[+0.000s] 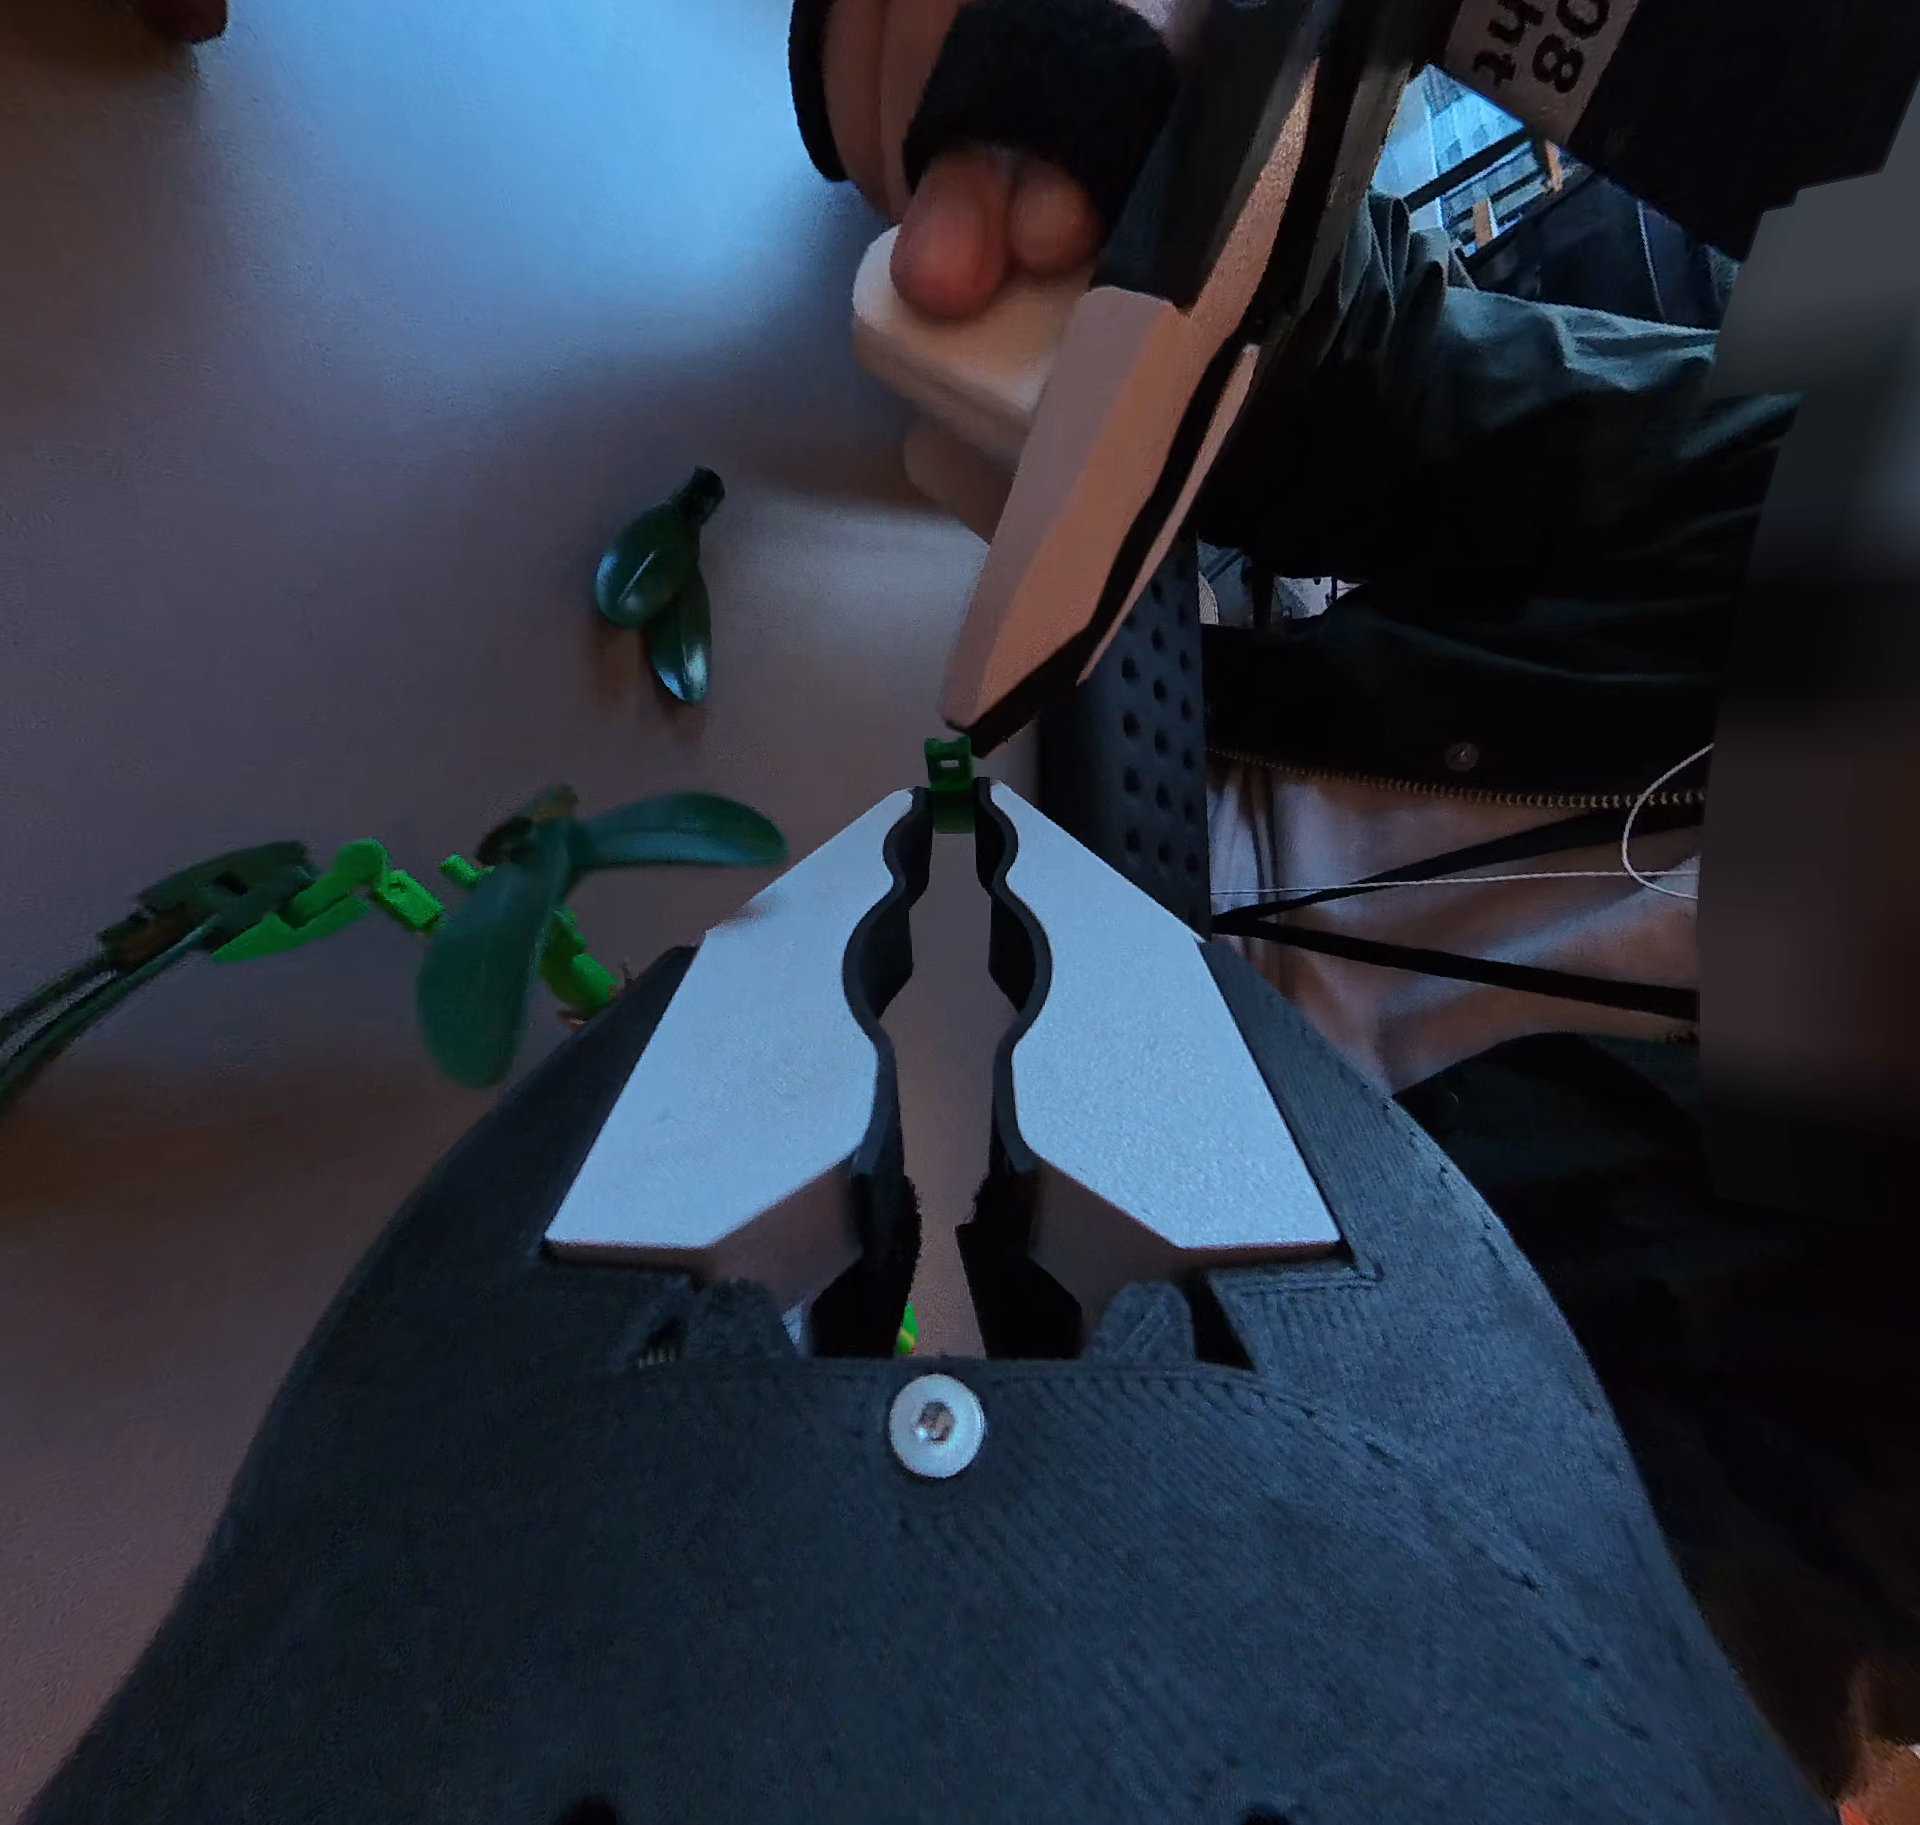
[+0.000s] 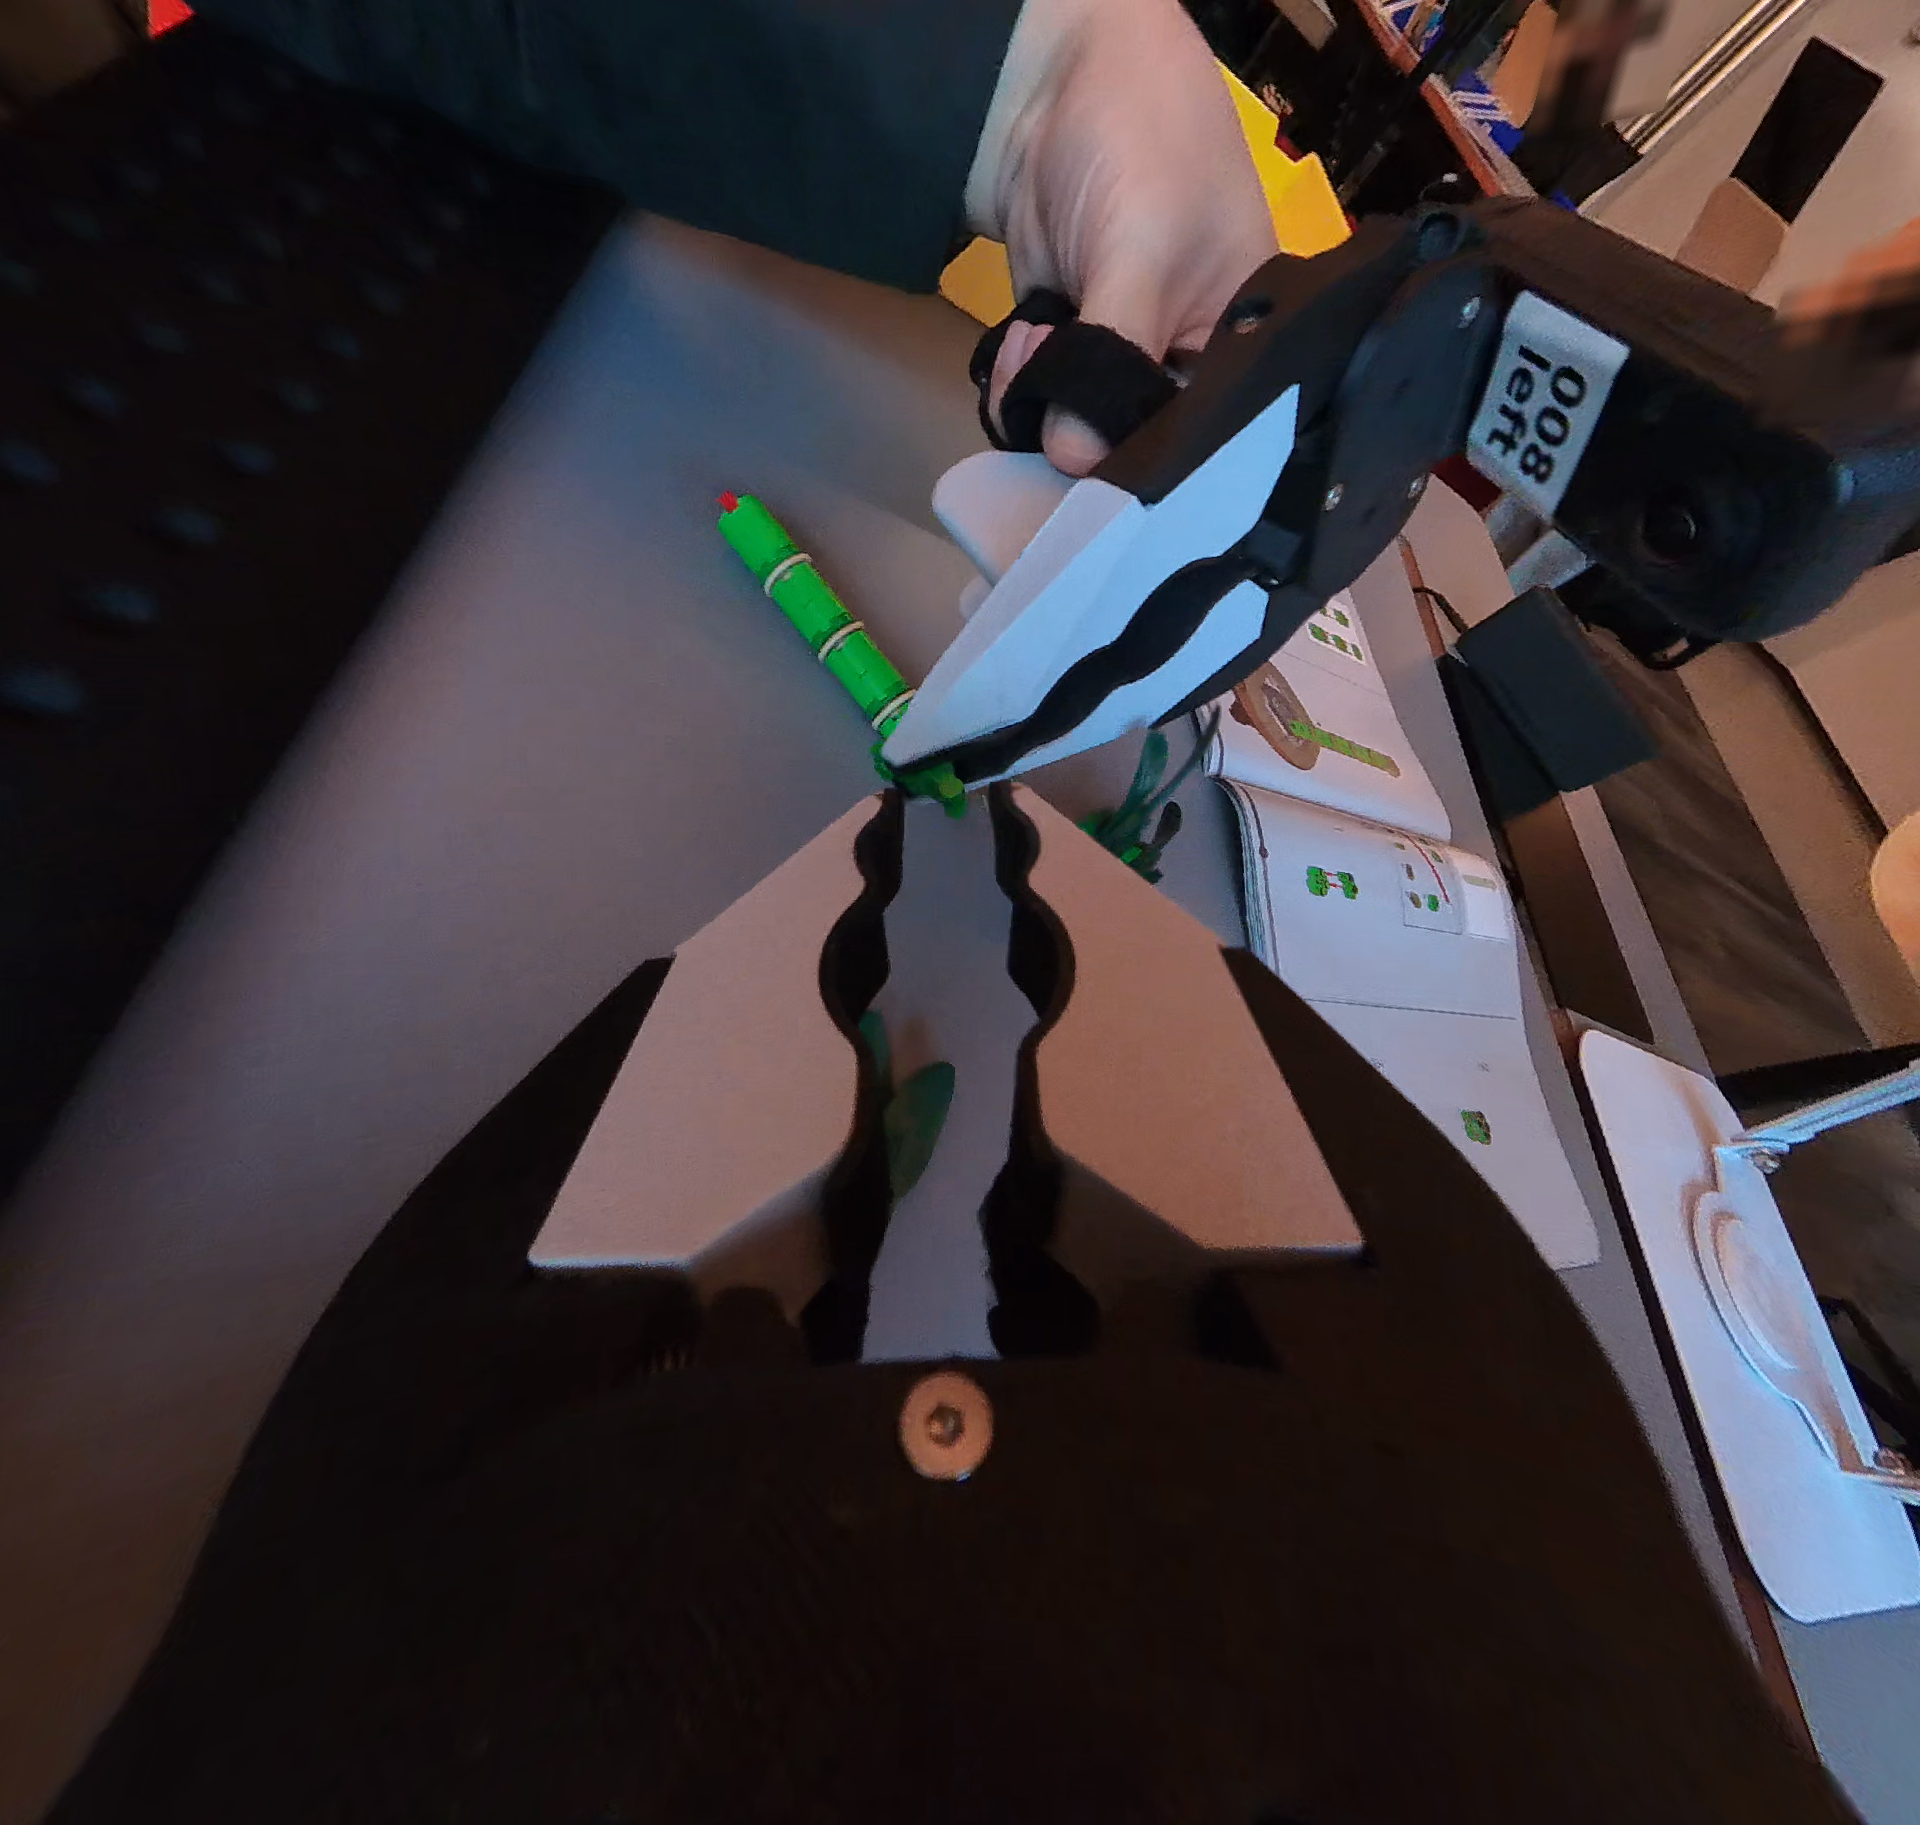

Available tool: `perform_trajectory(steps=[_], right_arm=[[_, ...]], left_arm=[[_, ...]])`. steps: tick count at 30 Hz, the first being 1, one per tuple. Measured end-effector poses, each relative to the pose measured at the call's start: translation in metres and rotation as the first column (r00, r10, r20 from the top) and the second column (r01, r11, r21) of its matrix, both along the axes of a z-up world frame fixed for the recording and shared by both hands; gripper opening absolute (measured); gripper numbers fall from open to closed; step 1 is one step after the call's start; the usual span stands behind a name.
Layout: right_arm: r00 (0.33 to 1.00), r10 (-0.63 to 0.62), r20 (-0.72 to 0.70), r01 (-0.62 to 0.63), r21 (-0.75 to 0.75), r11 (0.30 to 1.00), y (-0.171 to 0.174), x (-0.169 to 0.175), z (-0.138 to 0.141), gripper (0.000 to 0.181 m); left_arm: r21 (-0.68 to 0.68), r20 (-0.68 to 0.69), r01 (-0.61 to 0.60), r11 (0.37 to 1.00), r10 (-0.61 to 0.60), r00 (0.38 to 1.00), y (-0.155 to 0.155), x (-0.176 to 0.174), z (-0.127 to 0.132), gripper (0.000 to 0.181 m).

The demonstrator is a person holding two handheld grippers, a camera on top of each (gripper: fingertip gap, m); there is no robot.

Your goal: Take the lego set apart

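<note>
on the grey table (image 2: 436, 840), an open instruction booklet (image 2: 1382, 944) lies at the right edge. above the tabletop the left gripper (image 1: 951, 799) pinches a small green lego piece (image 1: 948, 783) between its tips. the right gripper (image 2: 940, 799), jaws narrowly apart, meets that piece from the other side; whether it grips it, i cannot tell. a green lego stem (image 2: 810, 612) and dark green leaves (image 1: 655, 580) lie near.

Left tool (image 2: 914, 762) hides the green stalk's (image 2: 810, 612) end.
</note>
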State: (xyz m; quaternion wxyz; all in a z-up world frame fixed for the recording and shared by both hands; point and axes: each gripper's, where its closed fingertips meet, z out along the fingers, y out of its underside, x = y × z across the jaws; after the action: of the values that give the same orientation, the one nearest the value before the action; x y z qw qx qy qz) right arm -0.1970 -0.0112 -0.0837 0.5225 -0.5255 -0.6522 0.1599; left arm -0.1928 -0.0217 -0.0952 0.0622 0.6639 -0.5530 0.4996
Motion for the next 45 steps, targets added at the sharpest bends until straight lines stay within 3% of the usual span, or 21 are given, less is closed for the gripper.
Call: perform_trajectory(steps=[9,14,18,22,24,26,27,29,36,40,45], right_arm=[[0.998,0.030,0.046,-0.031,0.034,0.999,-0.009,-0.004,-0.001,0.003],[0.999,-0.045,-0.025,0.048,0.165,0.985,0.005,0.006,0.021,0.003],[0.994,-0.076,-0.073,0.097,0.351,0.931,0.008,0.010,0.043,0.003],[0.987,-0.095,-0.129,0.145,0.474,0.868,0.008,0.013,0.062,0.003],[0.975,-0.097,-0.200,0.165,0.359,0.919,0.011,0.015,0.066,0.003],[0.951,-0.146,-0.272,0.165,0.047,0.985,0.018,0.016,0.060,0.003],[0.943,-0.162,-0.290,0.144,-0.081,0.986,0.020,0.017,0.057,0.003],[0.928,-0.192,-0.319,0.139,-0.180,0.974,0.024,0.020,0.056,0.003],[0.949,-0.184,-0.256,0.164,-0.098,0.982,0.026,0.020,0.047,0.003],[0.966,-0.181,-0.187,0.185,0.007,0.983,0.028,0.018,0.039,0.003],[0.965,-0.192,-0.181,0.199,0.020,0.980,0.030,0.020,0.039,0.003]], left_arm=[[-0.027,-0.002,0.061,0.998,-0.061,0.998,-0.012,-0.001,0.001,0.006],[-0.200,0.087,-0.040,0.979,0.059,0.995,0.009,-0.001,0.032,0.030],[-0.244,0.226,-0.121,0.962,0.178,0.958,0.036,-0.008,0.061,0.030],[-0.219,0.346,-0.100,0.971,0.173,0.922,0.037,-0.009,0.082,0.028],[-0.182,0.371,-0.084,0.980,0.148,0.917,0.032,-0.007,0.085,0.028],[-0.153,0.394,-0.075,0.985,0.131,0.910,0.029,-0.004,0.087,0.029],[-0.149,0.401,-0.074,0.986,0.129,0.907,0.027,-0.002,0.089,0.029],[-0.153,0.382,-0.082,0.985,0.135,0.914,0.026,0.000,0.087,0.029],[-0.157,0.283,-0.157,0.975,0.197,0.939,0.034,0.011,0.065,0.027],[-0.143,0.230,-0.142,0.979,0.173,0.958,0.029,0.015,0.051,0.022],[-0.076,0.191,-0.119,0.990,0.132,0.973,0.025,0.015,0.038,0.006]])
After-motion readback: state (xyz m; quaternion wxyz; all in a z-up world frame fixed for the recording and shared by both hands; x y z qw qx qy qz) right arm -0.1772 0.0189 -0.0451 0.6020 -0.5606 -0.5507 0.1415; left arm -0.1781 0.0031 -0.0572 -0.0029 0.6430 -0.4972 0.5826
